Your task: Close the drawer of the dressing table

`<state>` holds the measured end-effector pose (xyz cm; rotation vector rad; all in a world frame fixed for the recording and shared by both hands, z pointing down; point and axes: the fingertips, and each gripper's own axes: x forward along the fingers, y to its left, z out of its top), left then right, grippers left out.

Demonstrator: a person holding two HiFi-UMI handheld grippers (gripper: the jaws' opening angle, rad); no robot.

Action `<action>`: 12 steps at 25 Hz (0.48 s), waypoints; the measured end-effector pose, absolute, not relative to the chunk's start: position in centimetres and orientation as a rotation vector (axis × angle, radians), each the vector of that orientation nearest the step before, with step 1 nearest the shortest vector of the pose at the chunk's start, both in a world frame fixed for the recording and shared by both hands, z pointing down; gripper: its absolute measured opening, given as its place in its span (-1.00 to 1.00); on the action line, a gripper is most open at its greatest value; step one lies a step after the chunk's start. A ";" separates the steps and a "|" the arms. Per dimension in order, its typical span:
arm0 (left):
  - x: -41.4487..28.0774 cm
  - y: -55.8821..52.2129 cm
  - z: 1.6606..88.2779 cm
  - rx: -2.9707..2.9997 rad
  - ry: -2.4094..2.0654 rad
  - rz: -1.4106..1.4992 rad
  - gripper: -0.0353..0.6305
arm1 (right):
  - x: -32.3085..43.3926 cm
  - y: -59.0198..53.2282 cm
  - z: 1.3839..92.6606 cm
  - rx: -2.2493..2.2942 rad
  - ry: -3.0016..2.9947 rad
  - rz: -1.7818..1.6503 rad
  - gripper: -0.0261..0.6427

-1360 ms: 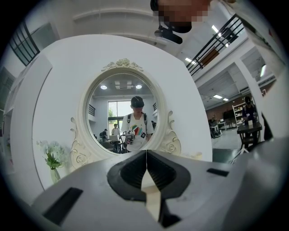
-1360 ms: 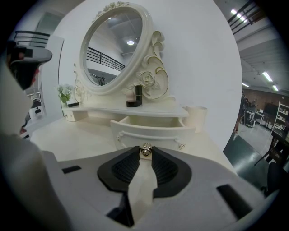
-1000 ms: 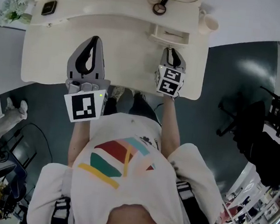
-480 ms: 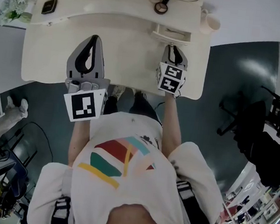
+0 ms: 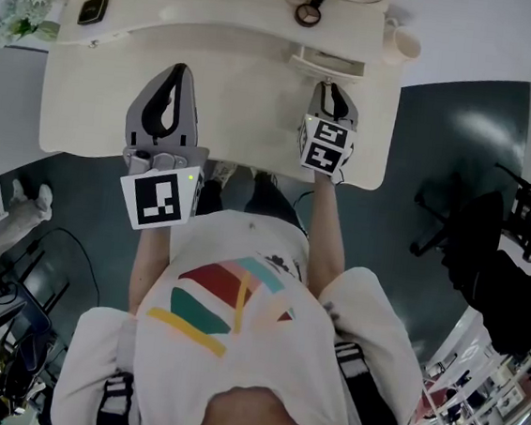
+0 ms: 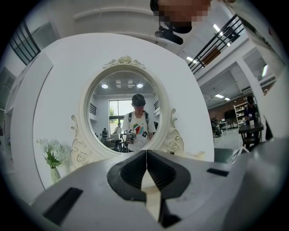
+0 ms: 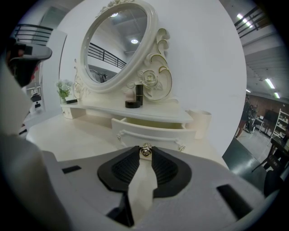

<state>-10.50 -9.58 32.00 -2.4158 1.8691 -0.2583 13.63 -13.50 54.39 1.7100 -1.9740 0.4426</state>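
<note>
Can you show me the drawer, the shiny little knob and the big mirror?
drawer [image 7: 153,128], right gripper view, its front panel.
knob [image 7: 145,150], right gripper view, its shiny middle.
mirror [image 7: 115,40], right gripper view, its glass.

Bright, even indoor light; sharp centres, strong fisheye bending and dark corners.

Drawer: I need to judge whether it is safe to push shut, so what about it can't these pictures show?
- Contents of the drawer: right gripper view, hidden behind its own front.
- Knob: head view, covered by the right gripper.
- Remaining gap: head view, too small.
- Left gripper view: no drawer; the left gripper fills the bottom.
</note>
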 end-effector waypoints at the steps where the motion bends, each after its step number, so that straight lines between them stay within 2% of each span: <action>1: -10.5 -9.6 32.1 -2.416 1.870 -0.261 -0.88 | 13.6 -13.6 54.4 1.710 -1.973 0.442 -0.70; 12: -10.7 -10.0 32.4 -2.415 1.880 -0.269 -0.88 | 13.6 -14.6 54.3 1.699 -1.975 0.424 -0.70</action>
